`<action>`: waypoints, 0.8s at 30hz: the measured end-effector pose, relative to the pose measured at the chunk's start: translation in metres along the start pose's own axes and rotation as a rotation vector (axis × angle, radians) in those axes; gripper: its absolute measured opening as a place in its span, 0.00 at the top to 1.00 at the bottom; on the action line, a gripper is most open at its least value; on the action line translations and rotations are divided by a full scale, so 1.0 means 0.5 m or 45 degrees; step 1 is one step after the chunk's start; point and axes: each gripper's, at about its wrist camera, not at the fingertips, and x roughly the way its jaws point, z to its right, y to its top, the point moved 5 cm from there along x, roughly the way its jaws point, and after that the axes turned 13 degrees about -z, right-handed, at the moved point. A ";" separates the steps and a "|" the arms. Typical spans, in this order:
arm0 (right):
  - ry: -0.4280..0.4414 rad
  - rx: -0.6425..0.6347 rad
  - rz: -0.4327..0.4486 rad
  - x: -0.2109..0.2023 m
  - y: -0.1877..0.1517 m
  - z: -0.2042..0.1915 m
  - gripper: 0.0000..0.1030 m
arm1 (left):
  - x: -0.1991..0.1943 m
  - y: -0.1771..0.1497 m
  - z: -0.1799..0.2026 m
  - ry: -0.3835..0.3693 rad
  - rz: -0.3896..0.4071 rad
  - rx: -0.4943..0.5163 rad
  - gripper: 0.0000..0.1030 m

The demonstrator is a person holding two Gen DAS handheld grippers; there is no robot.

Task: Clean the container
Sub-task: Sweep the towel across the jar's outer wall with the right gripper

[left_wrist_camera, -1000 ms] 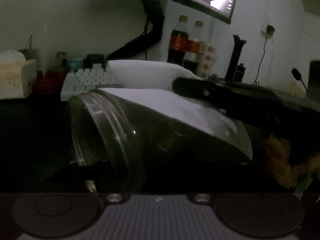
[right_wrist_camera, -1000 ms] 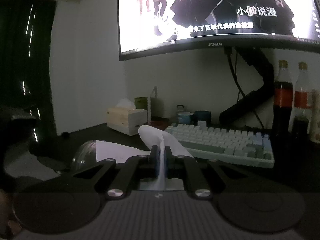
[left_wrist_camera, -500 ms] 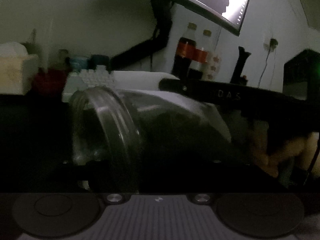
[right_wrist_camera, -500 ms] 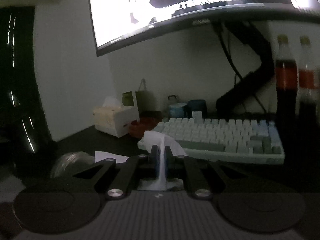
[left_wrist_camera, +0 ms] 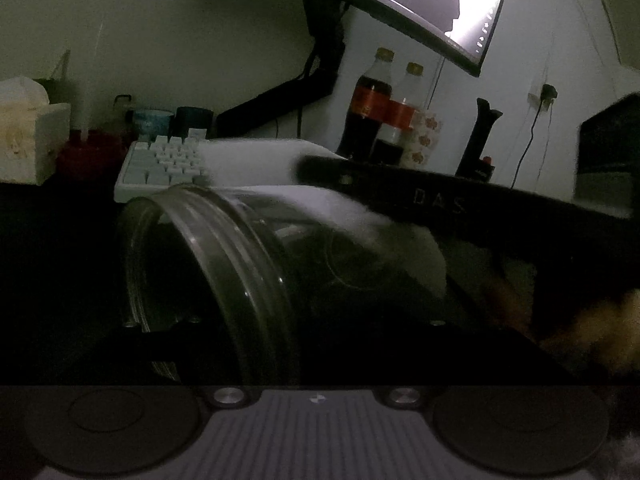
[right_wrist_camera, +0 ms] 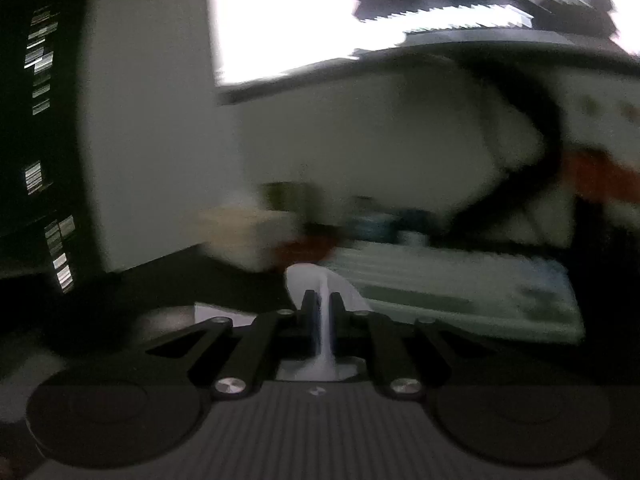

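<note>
Dim home computer desk: curved monitor [left_wrist_camera: 420,4], keyboard [left_wrist_camera: 160,164], cola bottles [left_wrist_camera: 370,108] (tissue box [left_wrist_camera: 28,136] alongside).

Both wrist views low, close, facing desk, sharing keyboard [left_wrist_camera: 164,164], monitor [right_wrist_camera: 360,12]

A pale keyboard [left_wrist_camera: 160,164] lies on the dark table [left_wrist_camera: 48,240]; behind it stand 2 cola bottles [left_wrist_camera: 370,112], a tissue box [left_wrist_camera: 32,140] and a curved monitor [left_wrist_camera: 440,0] — beside the box, perhaps a red bowl [left_wrist_camera: 90,156].
</note>
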 end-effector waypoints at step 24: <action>-0.210 0.001 -0.050 0.003 0.002 0.018 0.91 | -0.005 -0.023 0.025 0.032 -0.011 0.144 0.24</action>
